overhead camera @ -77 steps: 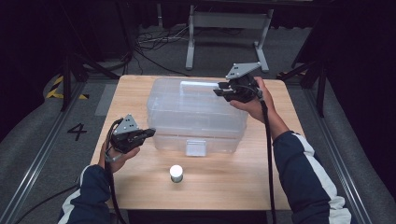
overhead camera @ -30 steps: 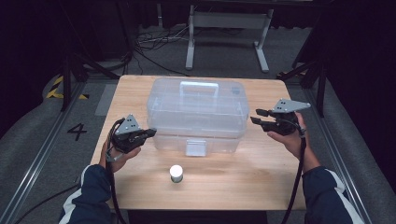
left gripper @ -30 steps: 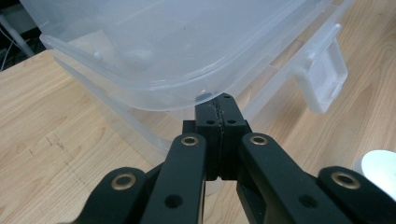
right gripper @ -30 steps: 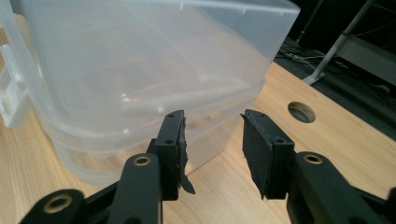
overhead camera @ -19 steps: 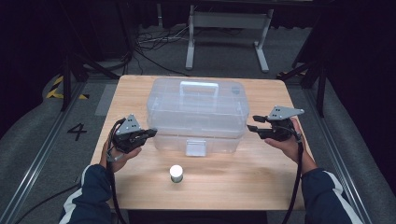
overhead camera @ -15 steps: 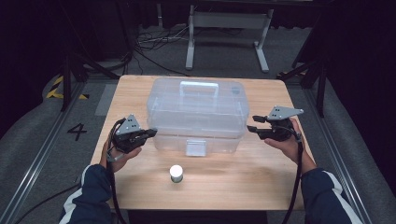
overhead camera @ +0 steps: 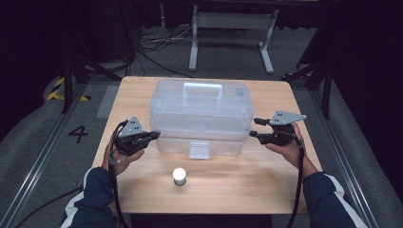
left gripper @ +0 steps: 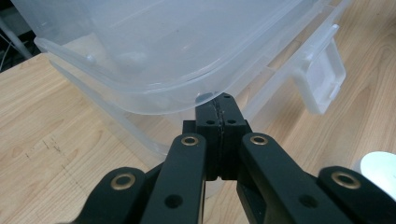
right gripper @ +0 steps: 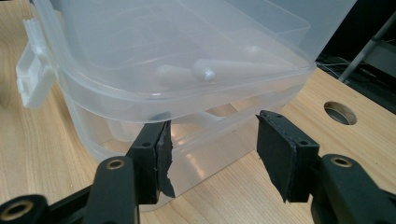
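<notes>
Your right hand-held gripper (overhead camera: pixel 257 128) came down from the lid to the clear box (overhead camera: pixel 199 102) mid-tabletop (overhead camera: pixel 285 190), jaws just opening and empty; your left hand-held gripper (overhead camera: pixel 154 136) stayed closed, empty, at the box's opposite end.

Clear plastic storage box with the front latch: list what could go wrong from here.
1. The left claw is shut, its tip against the lid's rim on the clear plastic storage box; a push there could slide the box rather than lift the lid.
2. The right claw, whose jaws have just been opening, has nothing between them; closing on the smooth rounded corner may slip.
3. The small white cylinder stands near the front and could be toppled.
</notes>
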A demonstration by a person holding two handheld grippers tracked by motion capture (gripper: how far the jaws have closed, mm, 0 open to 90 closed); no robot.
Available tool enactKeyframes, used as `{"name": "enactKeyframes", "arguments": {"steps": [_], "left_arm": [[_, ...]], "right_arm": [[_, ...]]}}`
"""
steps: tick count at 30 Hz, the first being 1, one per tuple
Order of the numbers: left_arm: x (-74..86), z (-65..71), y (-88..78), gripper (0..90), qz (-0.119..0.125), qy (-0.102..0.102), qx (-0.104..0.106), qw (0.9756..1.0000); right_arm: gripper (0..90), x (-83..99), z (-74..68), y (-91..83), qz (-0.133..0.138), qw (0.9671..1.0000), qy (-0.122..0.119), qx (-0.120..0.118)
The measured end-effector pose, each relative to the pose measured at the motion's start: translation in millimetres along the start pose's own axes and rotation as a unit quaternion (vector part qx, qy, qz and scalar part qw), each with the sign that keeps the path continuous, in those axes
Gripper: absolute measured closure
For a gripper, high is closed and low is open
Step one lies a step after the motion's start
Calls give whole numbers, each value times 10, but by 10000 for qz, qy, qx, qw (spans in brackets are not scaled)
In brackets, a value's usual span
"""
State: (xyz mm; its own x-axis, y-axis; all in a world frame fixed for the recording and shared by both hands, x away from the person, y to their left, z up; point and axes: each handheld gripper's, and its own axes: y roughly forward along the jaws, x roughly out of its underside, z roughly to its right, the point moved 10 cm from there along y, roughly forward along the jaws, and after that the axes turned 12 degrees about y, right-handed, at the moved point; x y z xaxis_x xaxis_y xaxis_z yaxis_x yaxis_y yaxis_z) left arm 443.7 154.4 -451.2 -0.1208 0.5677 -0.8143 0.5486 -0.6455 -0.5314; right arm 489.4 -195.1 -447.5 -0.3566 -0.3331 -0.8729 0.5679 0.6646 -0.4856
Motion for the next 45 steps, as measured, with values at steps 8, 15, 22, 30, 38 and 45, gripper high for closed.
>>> {"name": "enactKeyframes", "arguments": {"steps": [8,15,22,30,38,45], "left_arm": [[-15,12,16,899,-20,61,-7,10000],[0,-1,-1,898,-24,64,-63,10000],[17,-14,-19,895,-17,17,-59,10000],[18,-15,-20,890,-4,17,-49,10000],[18,-18,-17,891,11,6,-45,10000],[16,-16,-11,888,24,-4,-41,10000]], "right_arm": [[469,-45,7,-40,161,9999,-15,40],[481,-109,-8,-87,381,9993,5,-1],[500,-175,-47,-114,584,9983,5,-43],[548,-281,-114,-140,807,9966,-154,-7],[603,-395,-117,-183,1063,9940,-227,118],[636,-494,-117,-206,1263,9912,-307,260]]}}
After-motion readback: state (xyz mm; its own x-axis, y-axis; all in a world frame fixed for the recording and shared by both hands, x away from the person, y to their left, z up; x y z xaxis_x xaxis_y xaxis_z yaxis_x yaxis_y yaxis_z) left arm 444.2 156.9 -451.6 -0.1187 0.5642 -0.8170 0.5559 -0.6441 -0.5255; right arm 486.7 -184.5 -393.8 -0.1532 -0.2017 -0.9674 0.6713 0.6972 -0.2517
